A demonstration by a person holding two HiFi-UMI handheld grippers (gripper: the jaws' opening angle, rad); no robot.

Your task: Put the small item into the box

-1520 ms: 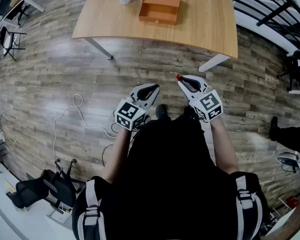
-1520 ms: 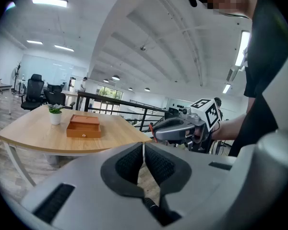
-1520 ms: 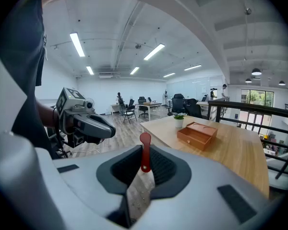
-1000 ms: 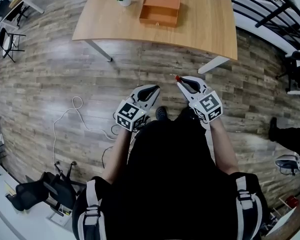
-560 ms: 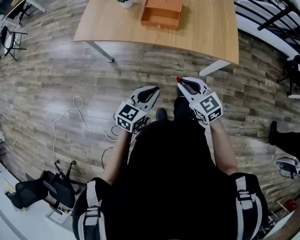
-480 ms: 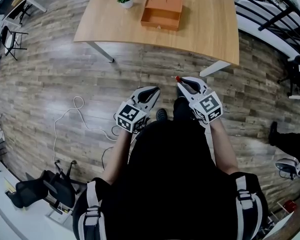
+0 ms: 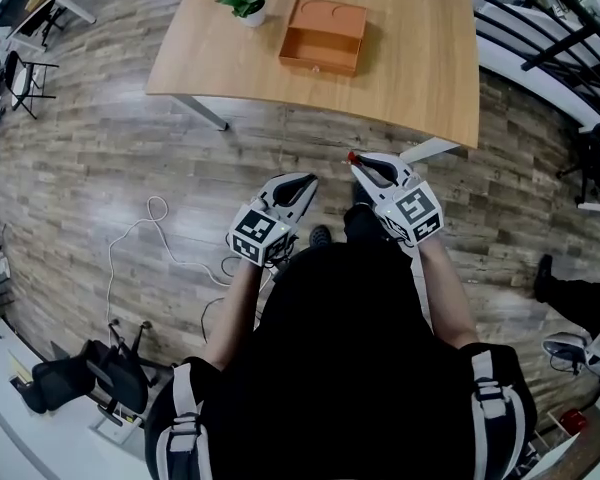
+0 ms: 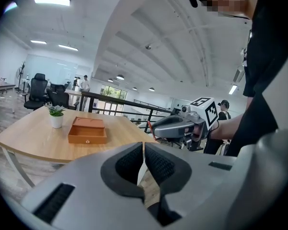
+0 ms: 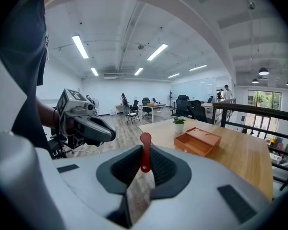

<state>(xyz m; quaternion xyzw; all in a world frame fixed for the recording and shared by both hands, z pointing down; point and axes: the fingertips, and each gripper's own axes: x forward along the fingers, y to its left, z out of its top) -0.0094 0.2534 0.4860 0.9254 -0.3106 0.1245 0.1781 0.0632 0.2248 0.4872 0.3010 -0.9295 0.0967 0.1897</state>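
Office hall with grey wood-plank floor (image 7: 100, 168); both grippers are held over it, short of the table. Right gripper (image 9: 144, 163): ribbed black pads clenched on the small red item (image 9: 145, 152), a slim flat piece with a rounded top, upright and protruding above the jaws. Left gripper (image 8: 143, 163): pads pressed together, nothing between them. Each carries a cube of black-and-white square markers. Ahead, well apart from both grippers, stands a light wooden table (image 7: 420, 58) with rounded corners and white legs. Orange box (image 7: 324, 36), rectangular and open-topped, sits on its left half, with bare tabletop to the right. Potted plant (image 7: 246, 3) in a white pot stands just beside the box. White cable (image 7: 140, 233) loops across the floor on the person's left
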